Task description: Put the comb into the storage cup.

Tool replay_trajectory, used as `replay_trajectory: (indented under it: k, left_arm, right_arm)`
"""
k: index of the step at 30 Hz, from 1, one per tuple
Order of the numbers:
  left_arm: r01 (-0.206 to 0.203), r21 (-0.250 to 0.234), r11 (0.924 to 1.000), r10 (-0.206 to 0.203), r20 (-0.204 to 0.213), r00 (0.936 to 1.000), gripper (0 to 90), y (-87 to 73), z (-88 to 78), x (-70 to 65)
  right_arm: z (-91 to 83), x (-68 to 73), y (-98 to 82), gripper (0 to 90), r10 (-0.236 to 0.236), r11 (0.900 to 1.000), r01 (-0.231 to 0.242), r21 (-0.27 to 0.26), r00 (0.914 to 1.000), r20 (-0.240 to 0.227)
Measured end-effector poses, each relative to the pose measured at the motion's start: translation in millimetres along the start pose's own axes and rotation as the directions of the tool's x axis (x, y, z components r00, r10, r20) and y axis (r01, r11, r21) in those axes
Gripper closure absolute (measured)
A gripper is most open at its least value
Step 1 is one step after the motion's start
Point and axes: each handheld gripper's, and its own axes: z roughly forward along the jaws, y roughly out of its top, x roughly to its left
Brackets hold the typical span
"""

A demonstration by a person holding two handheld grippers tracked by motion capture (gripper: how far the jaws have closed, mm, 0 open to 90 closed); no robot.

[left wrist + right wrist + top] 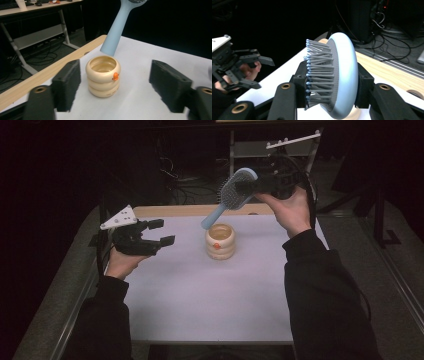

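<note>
The blue hairbrush (pixel 235 190) is pinched at its head by the right gripper's (pixel 257 185) fingers, handle tilted over the ringed cream cup (pixel 220 241) near the desk's (pixel 210 305) far edge, while the left gripper's (pixel 162 232) fingers are spread, empty.

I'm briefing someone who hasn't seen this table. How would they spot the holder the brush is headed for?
Look at the white table; near the middle of its far half stands the cream holder. It looks like three stacked rings, open at the top, with a small orange knob on its side, right under the pale blue hairbrush handle.
</note>
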Motion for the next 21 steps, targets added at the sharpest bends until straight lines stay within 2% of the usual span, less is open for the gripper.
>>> replay_trajectory:
  k: [4, 7, 12, 18, 19, 21]
  left_arm:
    - [0.011, 0.001, 0.9999, -0.011, -0.002, 0.9999, 14.5, -3.3, -2.8, 1.7]
    - [0.009, -0.009, 0.9999, -0.009, -0.034, 0.9994, 13.4, -5.4, -6.8, 2.7]
    - [0.031, -0.014, 0.9994, -0.032, -0.053, 0.9981, 3.3, -11.7, -15.2, 8.0]
    - [0.032, -0.052, 0.9981, -0.037, -0.084, 0.9958, 0.0, -21.2, -25.3, 11.6]
    - [0.019, -0.066, 0.9976, -0.026, -0.093, 0.9953, 0.0, -25.0, -29.1, 12.3]
    - [0.019, -0.068, 0.9975, -0.026, -0.100, 0.9947, 0.0, -28.2, -32.2, 13.5]
  right_arm:
    - [-2.5, -3.4, 3.2, 55.4, 0.001, 1.000, 0.000, -0.005, 0.9997, 0.023]
    - [-4.8, -7.0, 4.6, 55.5, 0.005, 1.000, -0.004, -0.014, 0.9997, 0.025]
    - [-7.7, -13.7, 6.5, 55.4, -0.014, 1.000, 0.015, -0.011, 0.9981, 0.060]
    - [-7.7, -21.8, 6.4, 55.4, -0.019, 1.000, 0.019, -0.006, 0.9968, 0.077]
    - [-7.3, -23.2, 6.3, 55.4, -0.020, 1.000, 0.020, -0.004, 0.9966, 0.080]
    - [-7.1, -26.1, 6.3, 55.3, -0.017, 1.000, 0.018, -0.005, 0.9958, 0.090]
